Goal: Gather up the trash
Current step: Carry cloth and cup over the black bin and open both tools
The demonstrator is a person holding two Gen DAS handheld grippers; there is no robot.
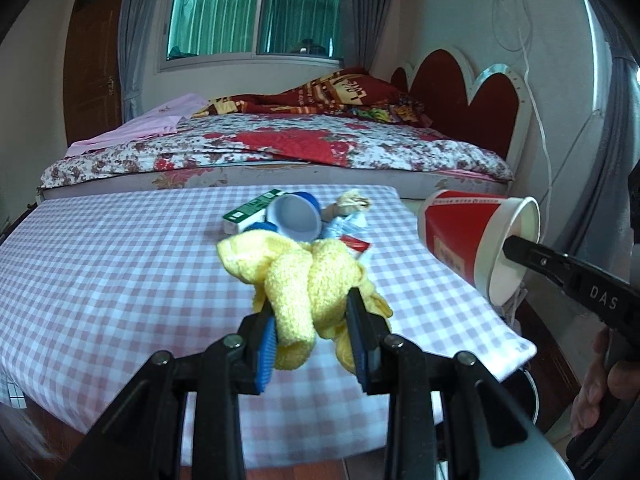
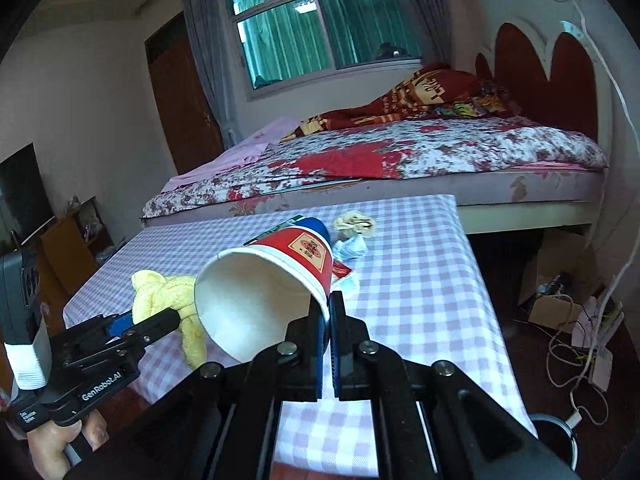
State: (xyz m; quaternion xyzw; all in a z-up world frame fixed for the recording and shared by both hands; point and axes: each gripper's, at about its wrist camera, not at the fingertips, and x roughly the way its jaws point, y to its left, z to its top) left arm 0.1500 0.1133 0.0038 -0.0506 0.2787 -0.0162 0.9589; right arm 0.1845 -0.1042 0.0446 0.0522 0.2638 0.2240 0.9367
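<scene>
- While both hands are busy, the right gripper (image 2: 329,312) has its jaws pinched together on the rim of the red paper cup (image 2: 276,276), which hangs tipped on its side, mouth toward the camera, off the worktop (image 2: 420,320).
- My guess is the cup is held that way to serve as a scoop or bin, so scraps can be pushed into its open mouth.
- Over on the other side, the left gripper (image 1: 312,316) is clamped on a bunched yellow cloth (image 1: 296,276), jaws part-way closed around the wad, which hangs free of the checked surface.
- That cloth looks meant for sweeping; it sits at 6 o'clock of the trash pile.
- Waiting in that pile, near the far edge of the worktop, are a green-and-white box (image 1: 250,212), a blue-rimmed white cup (image 1: 294,216) on its side, a crumpled tan wrapper (image 1: 352,200), blue-white scrunched paper (image 1: 346,226) and a small red packet (image 1: 356,244).
- From the left view, the red cup lies at 3 o'clock of the pile, well apart from it.
</scene>
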